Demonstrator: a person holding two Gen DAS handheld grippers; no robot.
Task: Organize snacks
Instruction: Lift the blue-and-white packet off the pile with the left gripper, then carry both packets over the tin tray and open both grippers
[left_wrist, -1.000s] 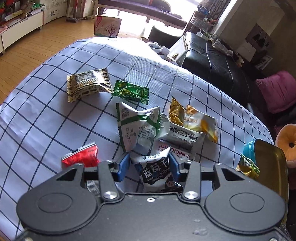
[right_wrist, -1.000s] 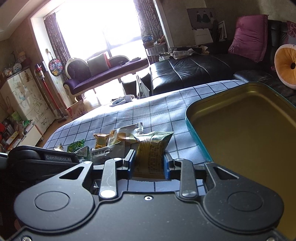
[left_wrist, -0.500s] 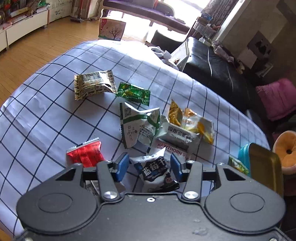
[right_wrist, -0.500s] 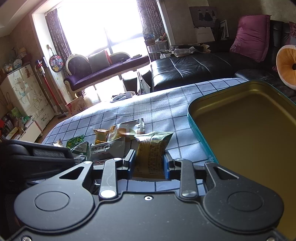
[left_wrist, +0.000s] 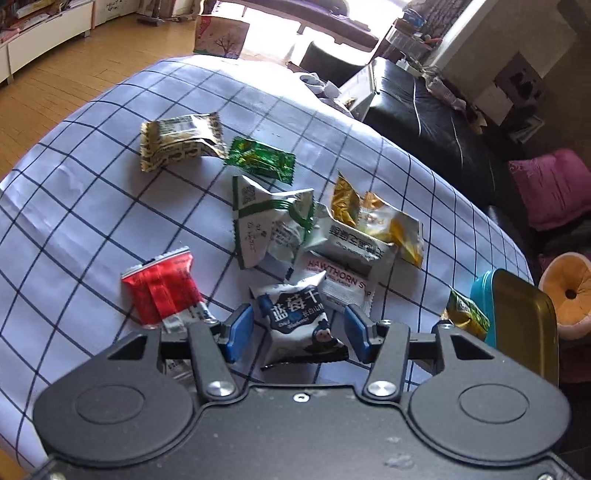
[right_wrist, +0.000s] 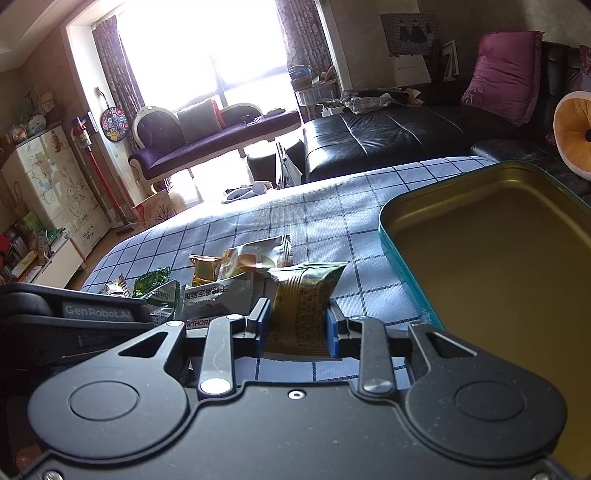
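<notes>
A pile of snack packets lies on the blue checked cloth (left_wrist: 92, 206). My left gripper (left_wrist: 298, 330) hovers over a blue-and-white packet (left_wrist: 295, 314) that lies between its jaws. The jaws are opening and the blue pads (left_wrist: 240, 328) stand clear of the packet. My right gripper (right_wrist: 297, 328) is shut on a yellow-green packet (right_wrist: 304, 295), held just left of the open gold-lined teal tin (right_wrist: 391, 236). The tin's inside is bare. In the left wrist view that same tin (left_wrist: 524, 321) shows at the right edge, with the held packet (left_wrist: 467, 314) beside it.
Around the blue-and-white packet lie a red packet (left_wrist: 162, 291), a white-and-green one (left_wrist: 266, 225), a hawthorn packet (left_wrist: 340, 280), a gold one (left_wrist: 373, 221), a green one (left_wrist: 258, 158) and a tan one (left_wrist: 181, 142). A black sofa (right_wrist: 388, 136) stands beyond the table.
The left jaws have widened and come off the blue-and-white packet, which now lies on the cloth. The right gripper and its packet have stayed still.
</notes>
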